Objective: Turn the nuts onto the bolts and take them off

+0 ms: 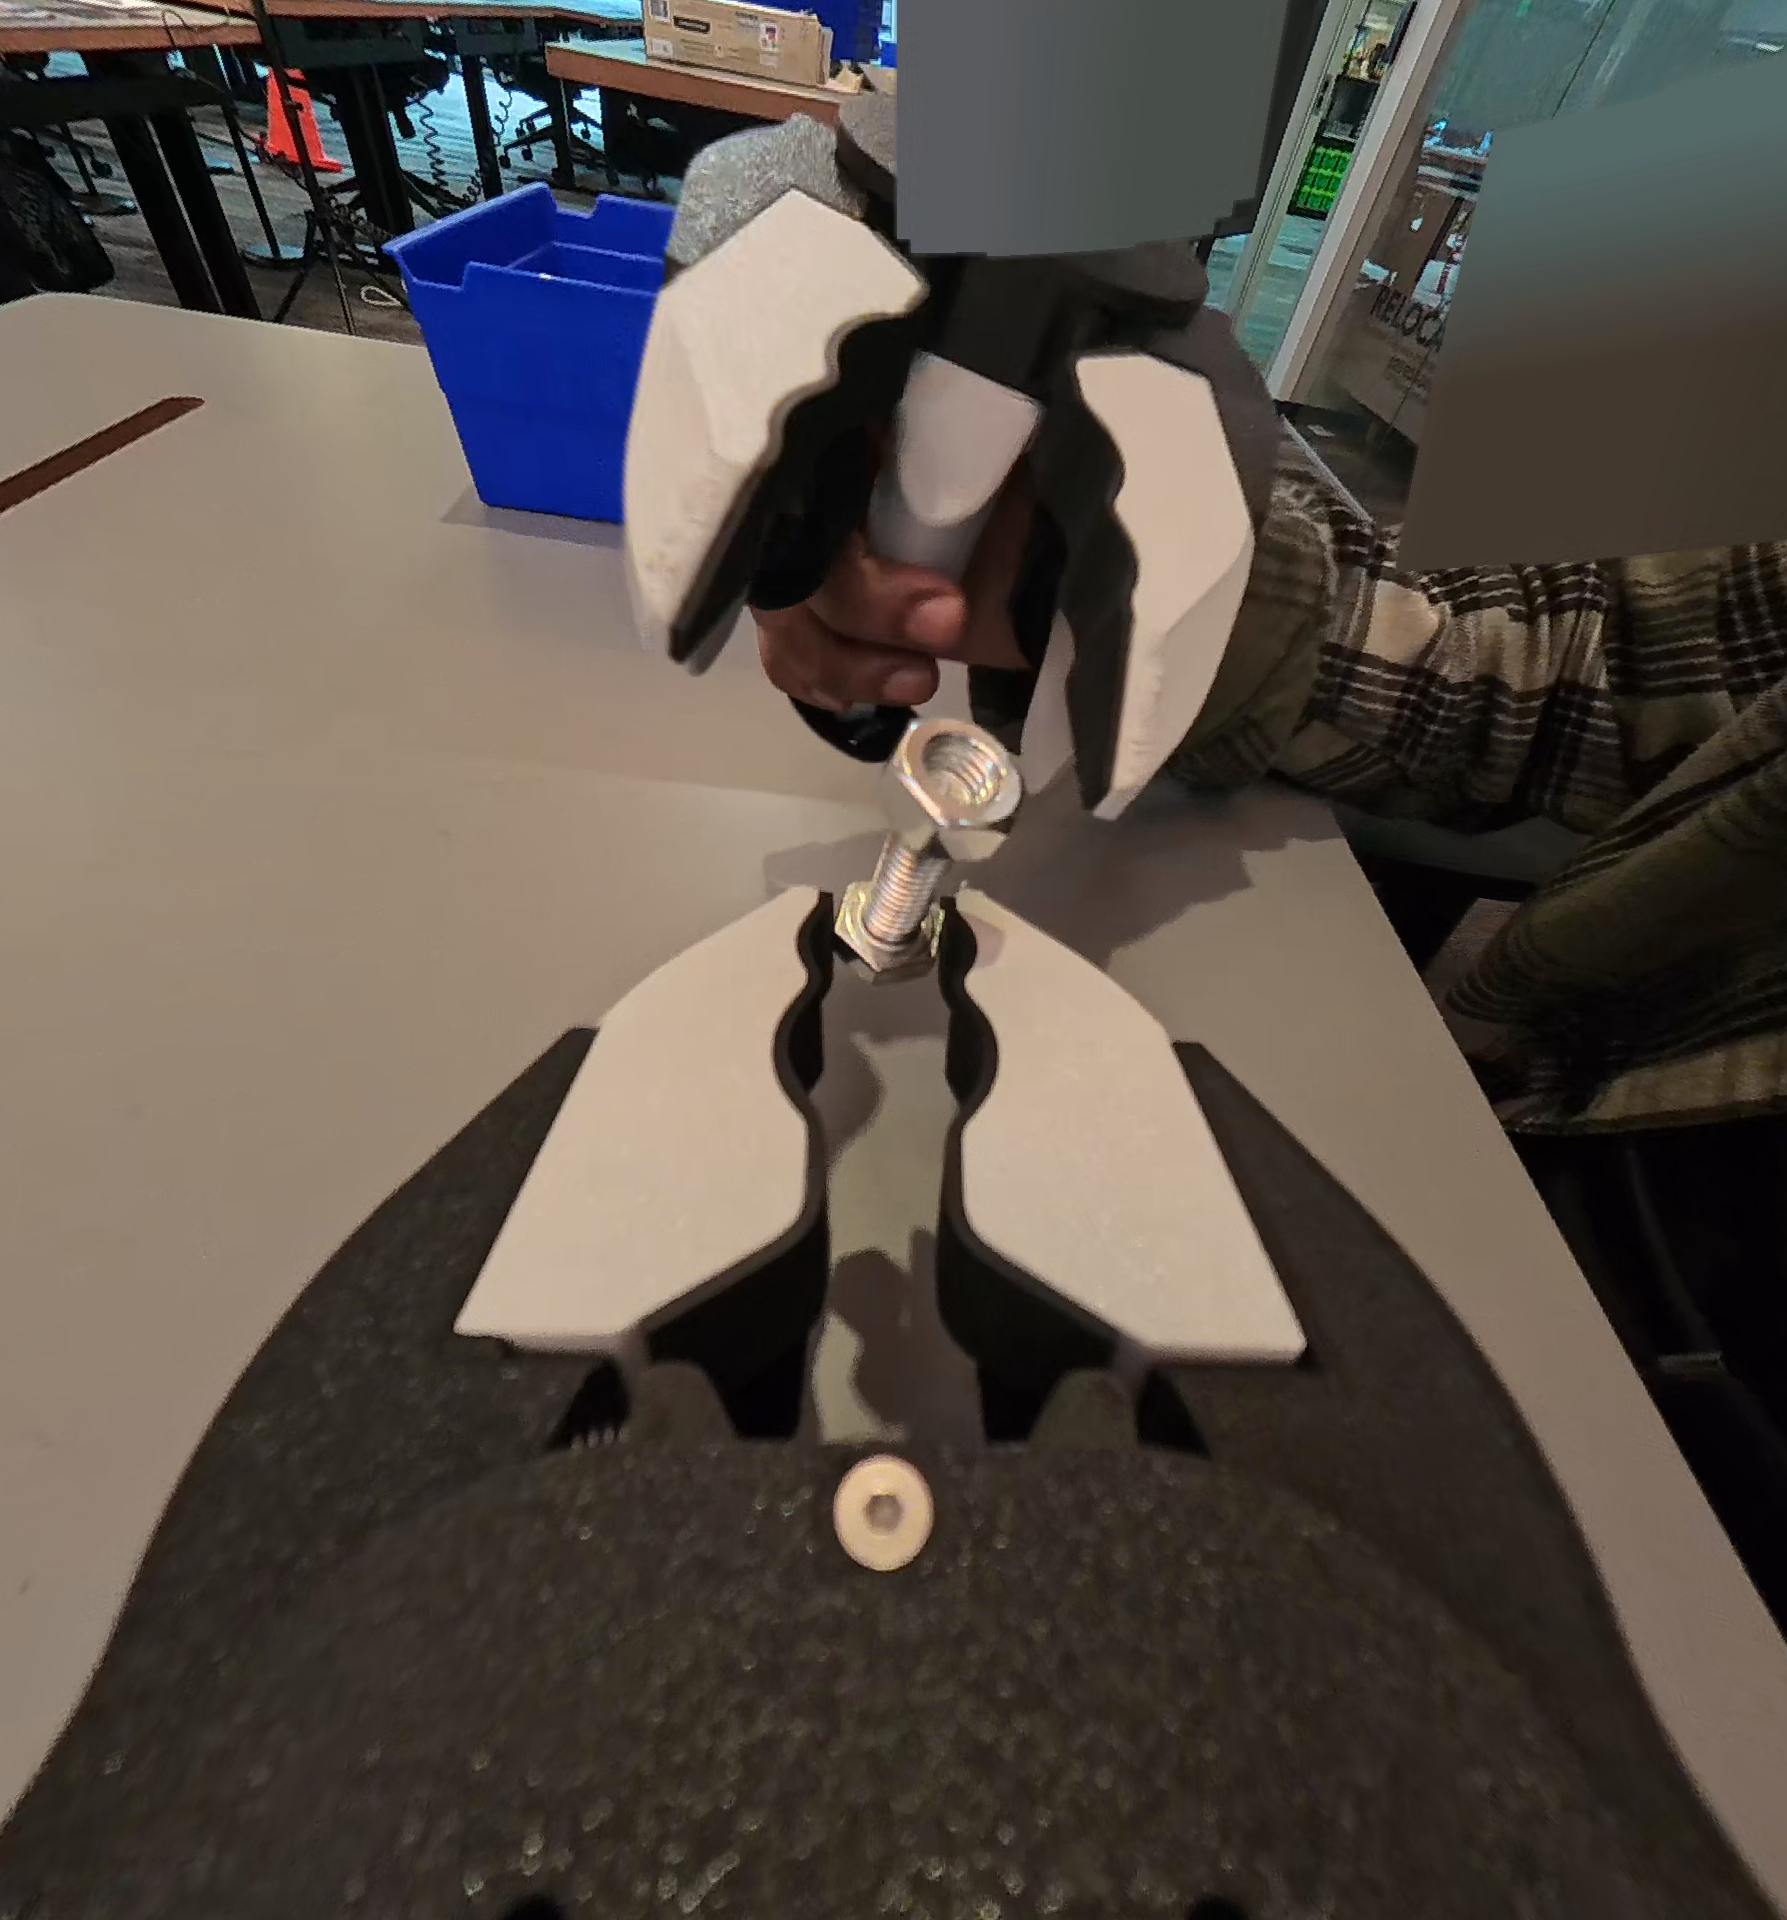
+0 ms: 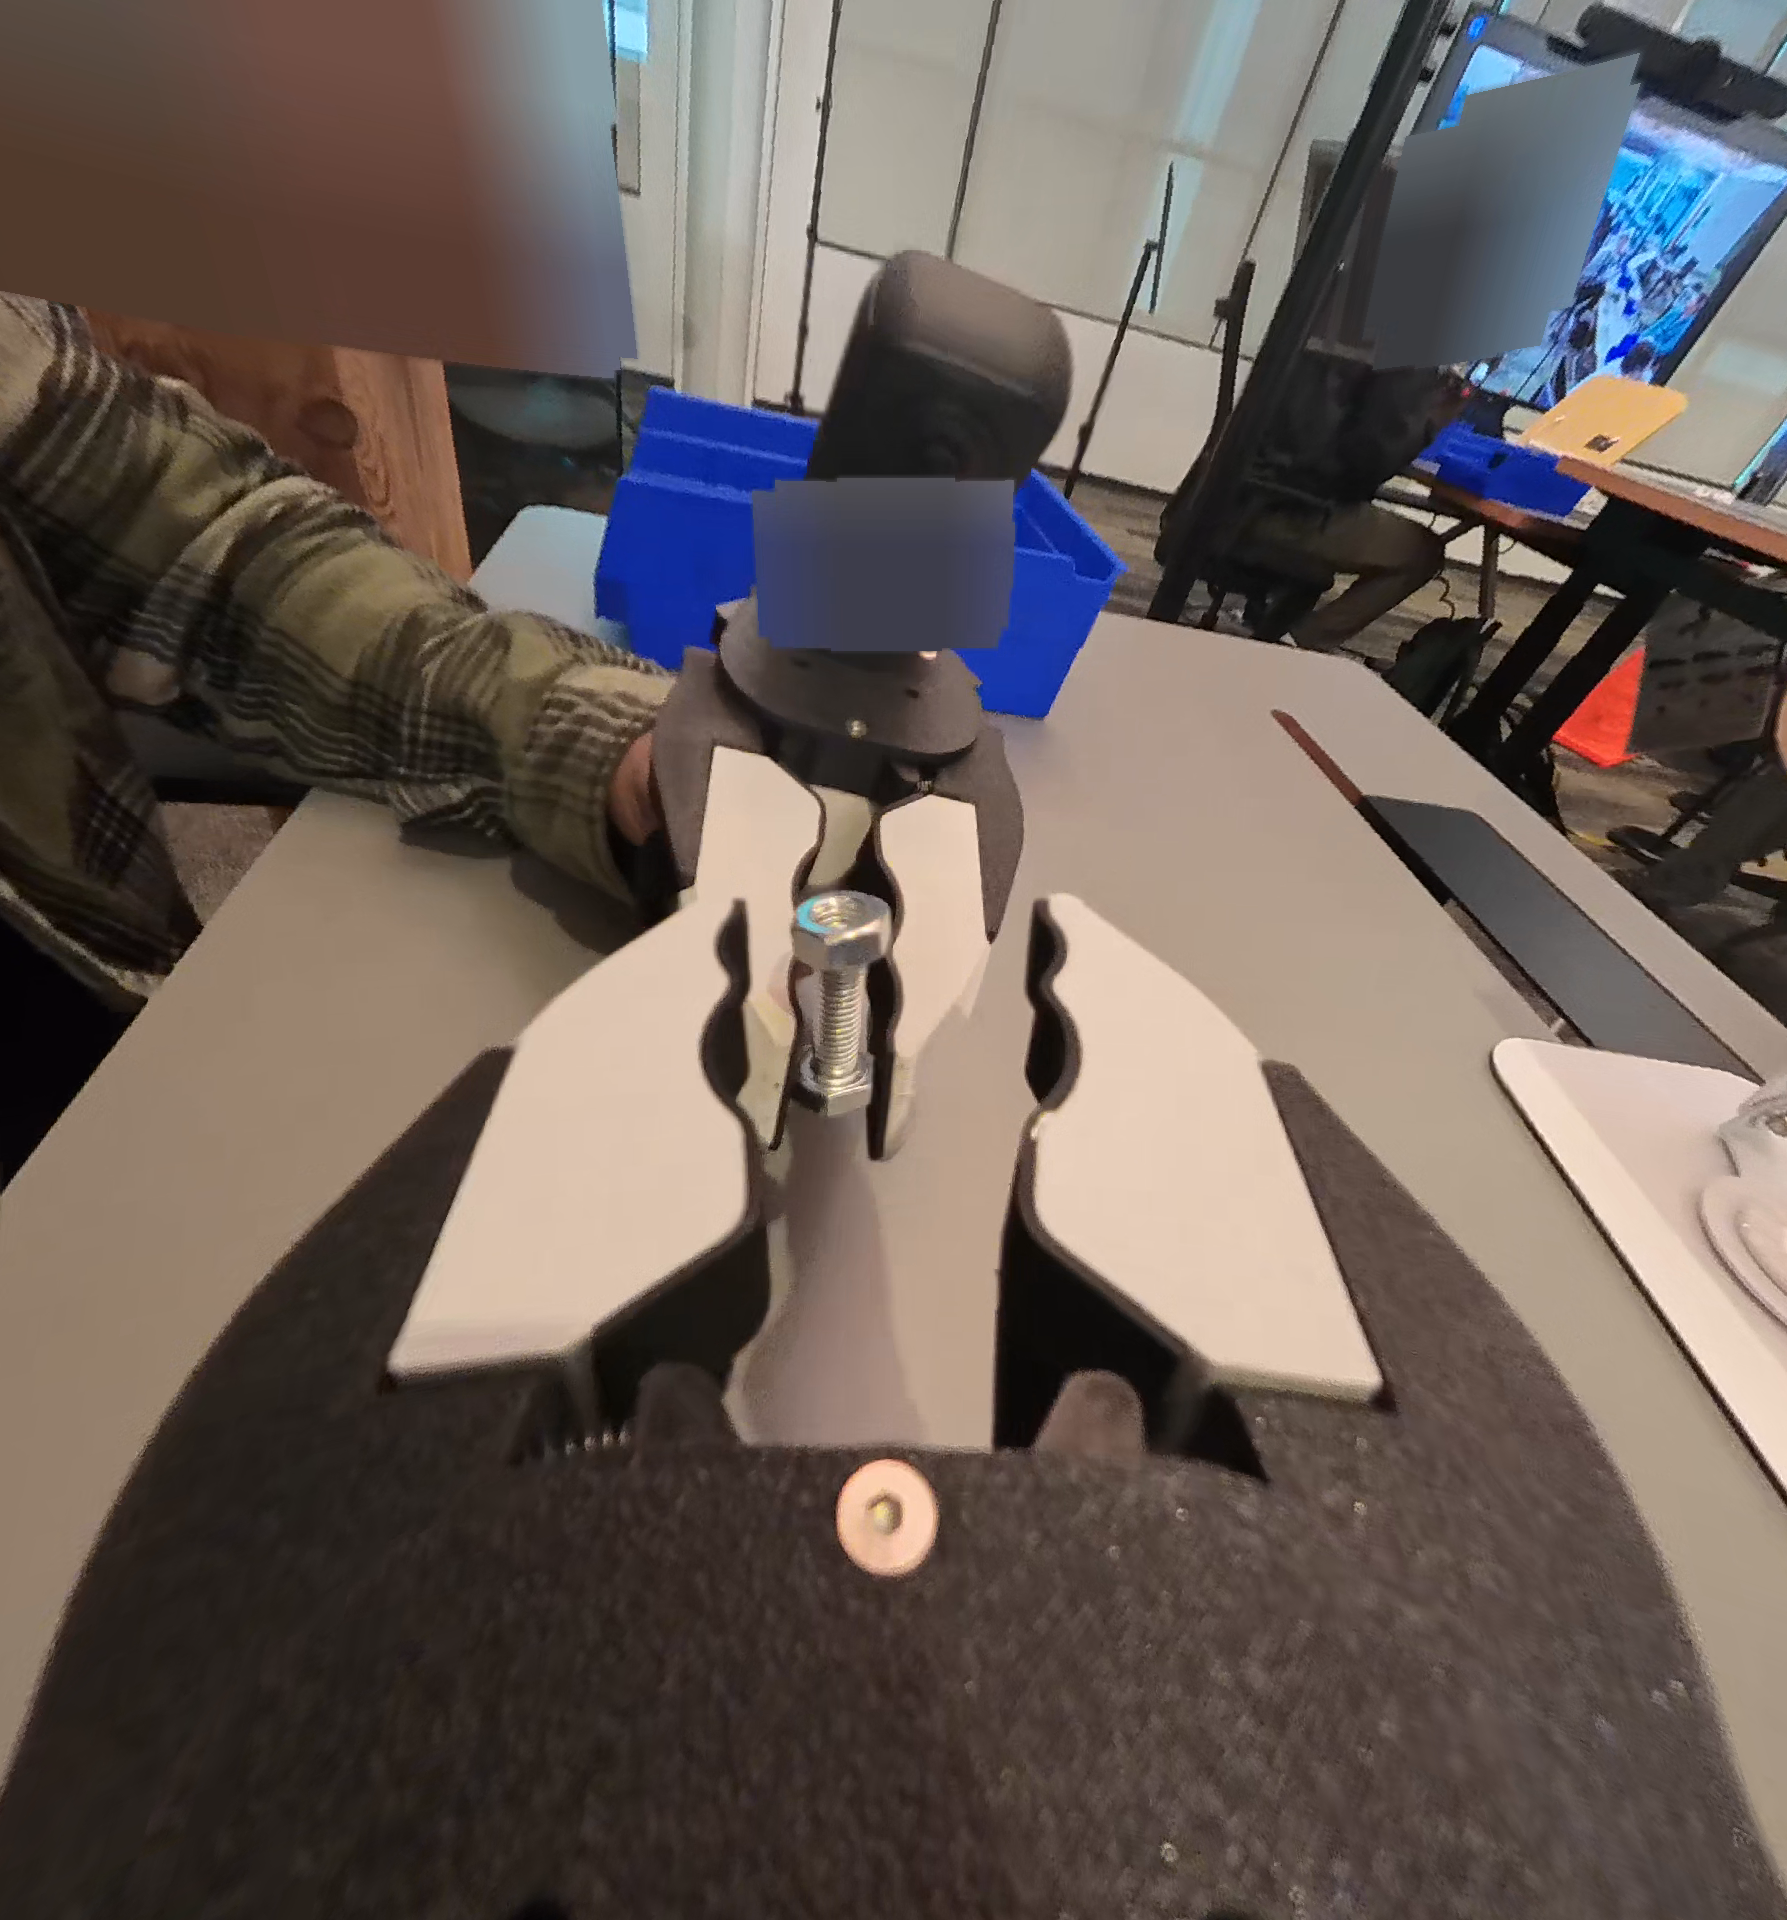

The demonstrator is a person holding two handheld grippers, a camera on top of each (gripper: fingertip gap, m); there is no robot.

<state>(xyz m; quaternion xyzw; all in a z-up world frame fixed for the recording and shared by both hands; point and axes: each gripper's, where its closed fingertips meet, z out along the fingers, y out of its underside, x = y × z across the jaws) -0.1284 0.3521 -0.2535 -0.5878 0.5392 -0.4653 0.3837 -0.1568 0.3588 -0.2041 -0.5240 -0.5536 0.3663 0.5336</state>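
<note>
- Left gripper [image 1: 889,925]: pale flat fingers with wavy black inner edges, clamped at the tips on the hex head of the bolt [image 1: 894,894]. The bolt is bright, threaded steel, standing shank-up and slightly tilted, over the bench's right edge region.
- Nut [image 1: 956,784]: hexagonal, shiny, sitting at the top end of the shank, its threaded bore visible. How far it is threaded on I cannot tell.
- Right gripper [image 1: 899,727]: hangs above the nut in the left wrist view, fingers spread wide and touching nothing. A hand [image 1: 858,644] grips its handle behind them; a plaid sleeve [image 1: 1491,665] runs off to the right.
- Right wrist view: its own fingers [image 2: 619,1122] stand apart either side of the bolt, neither visibly touching nut or shank. The left gripper faces the camera here, closed at the bolt's base.
- Bench [image 1: 245,831]: smooth grey top. A blue plastic bin [image 1: 525,364] stands near its far edge.
- Only the right wrist view shows a black flat mat [image 2: 1523,894] by the bench's right edge and a white tray [image 2: 1637,1247] with pale, blurred items on it.
- Gripper bodies: black, grainy-textured, each with a pale centre screw.
</note>
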